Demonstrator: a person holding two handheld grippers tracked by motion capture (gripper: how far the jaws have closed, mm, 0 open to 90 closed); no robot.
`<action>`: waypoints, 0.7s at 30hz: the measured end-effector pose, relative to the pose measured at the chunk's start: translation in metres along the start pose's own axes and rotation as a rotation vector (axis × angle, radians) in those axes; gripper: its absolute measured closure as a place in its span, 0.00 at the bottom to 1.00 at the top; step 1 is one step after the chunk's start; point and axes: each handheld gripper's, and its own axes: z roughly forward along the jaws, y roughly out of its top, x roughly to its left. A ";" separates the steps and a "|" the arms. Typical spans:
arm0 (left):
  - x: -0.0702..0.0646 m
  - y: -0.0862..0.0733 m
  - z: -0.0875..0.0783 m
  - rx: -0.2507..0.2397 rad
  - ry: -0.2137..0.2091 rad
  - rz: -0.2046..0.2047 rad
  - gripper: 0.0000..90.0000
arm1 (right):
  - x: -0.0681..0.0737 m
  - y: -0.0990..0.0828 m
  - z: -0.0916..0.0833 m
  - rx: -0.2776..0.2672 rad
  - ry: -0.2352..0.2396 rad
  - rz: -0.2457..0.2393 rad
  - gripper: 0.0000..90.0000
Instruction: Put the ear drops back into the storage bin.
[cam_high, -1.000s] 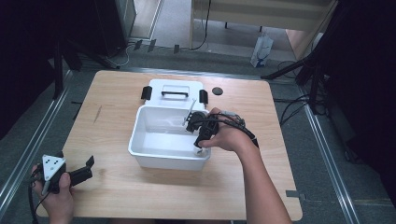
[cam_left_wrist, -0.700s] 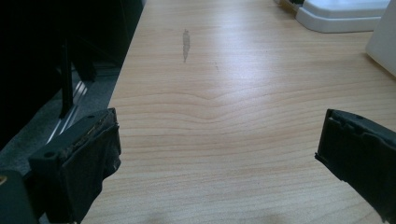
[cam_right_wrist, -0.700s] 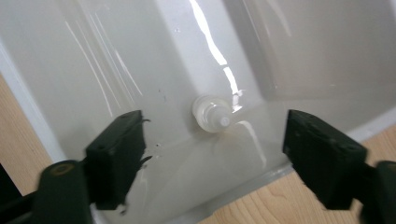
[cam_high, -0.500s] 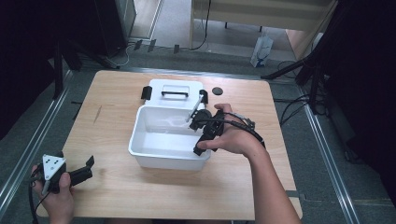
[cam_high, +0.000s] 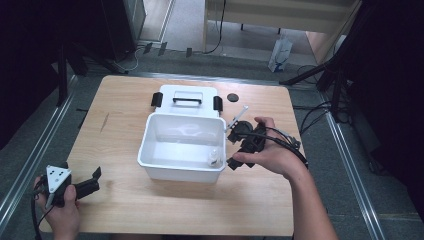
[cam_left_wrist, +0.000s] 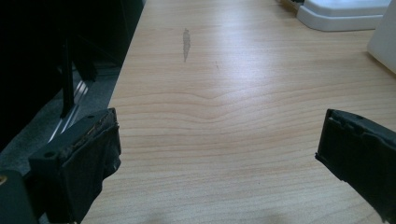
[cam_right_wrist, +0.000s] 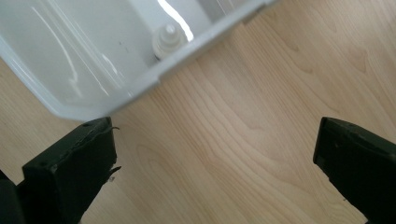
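Wooden table (cam_high: 125, 125), small white bottle (cam_high: 214, 159) inside bin (cam_high: 165, 165) (corner), beyond right gripper (cam_high: 239, 150), both jaws spread, empty

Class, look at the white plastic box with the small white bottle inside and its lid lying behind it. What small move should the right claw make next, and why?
Probably swing the right claw back toward the flat white lid with the black handle. The open white plastic box already holds the small white bottle, and the claw is open and empty over bare wood beside the box, so closing the box looks likely.
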 end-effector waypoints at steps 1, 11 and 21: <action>0.000 0.000 0.000 -0.001 0.001 0.001 0.00 | -0.002 -0.004 0.000 0.000 -0.001 0.003 0.00; 0.000 0.000 0.000 0.002 0.001 0.004 0.00 | -0.014 -0.039 0.005 0.002 -0.016 0.062 0.00; -0.001 0.000 0.000 0.000 0.004 0.013 0.00 | -0.021 -0.070 0.014 0.006 -0.034 0.092 0.00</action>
